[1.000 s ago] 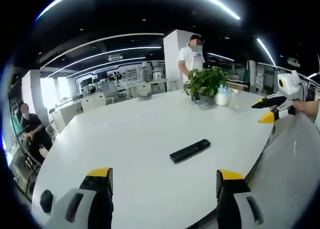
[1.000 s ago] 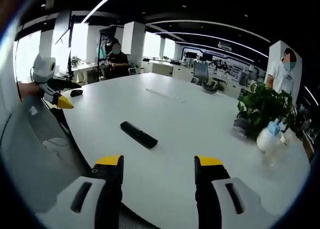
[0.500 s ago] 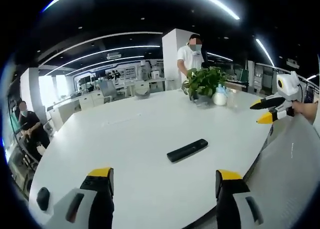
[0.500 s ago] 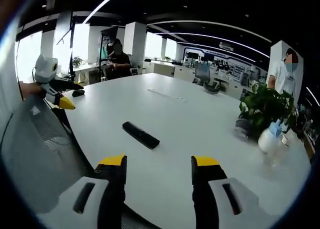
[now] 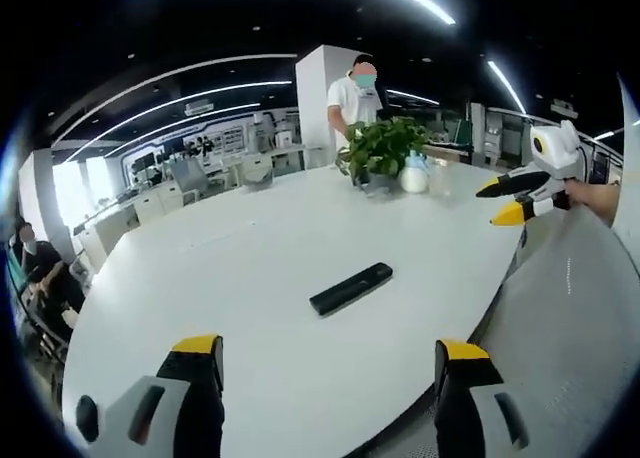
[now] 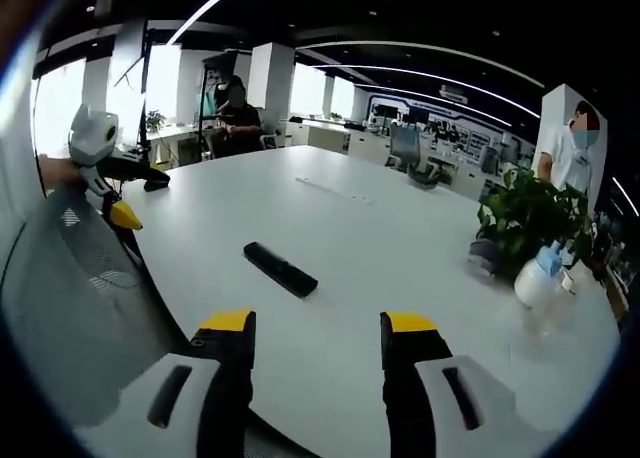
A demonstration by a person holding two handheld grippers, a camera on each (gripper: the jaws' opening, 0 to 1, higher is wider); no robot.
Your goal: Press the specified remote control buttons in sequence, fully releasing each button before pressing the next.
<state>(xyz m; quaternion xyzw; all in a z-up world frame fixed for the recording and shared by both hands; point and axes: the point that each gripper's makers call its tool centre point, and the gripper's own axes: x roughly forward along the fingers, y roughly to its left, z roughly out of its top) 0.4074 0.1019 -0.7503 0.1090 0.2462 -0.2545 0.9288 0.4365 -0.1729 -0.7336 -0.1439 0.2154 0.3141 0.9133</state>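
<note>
A black remote control (image 5: pixel 351 288) lies flat on the white table (image 5: pixel 240 268), a short way ahead of my left gripper (image 5: pixel 328 353), whose yellow-tipped jaws stand wide apart with nothing between them. The same remote (image 6: pixel 280 269) lies ahead and slightly left of my right gripper (image 6: pixel 317 324), which is open and empty too. Each gripper shows in the other's view: the right gripper (image 5: pixel 508 200) at the right edge, the left gripper (image 6: pixel 135 198) at the left edge, both held above the table's rim with jaws apart.
A potted green plant (image 5: pixel 380 153) and a white spray bottle (image 5: pixel 413 176) stand at the table's far end. A person in white (image 5: pixel 356 98) stands behind them. A black mouse (image 5: pixel 87 417) lies near the left gripper. A grey mesh chair back (image 6: pixel 70 288) sits by the table edge.
The left gripper view has shifted, so remote and plant sit further left and lower in it. The right gripper view barely moved. The remote lies where it was.
</note>
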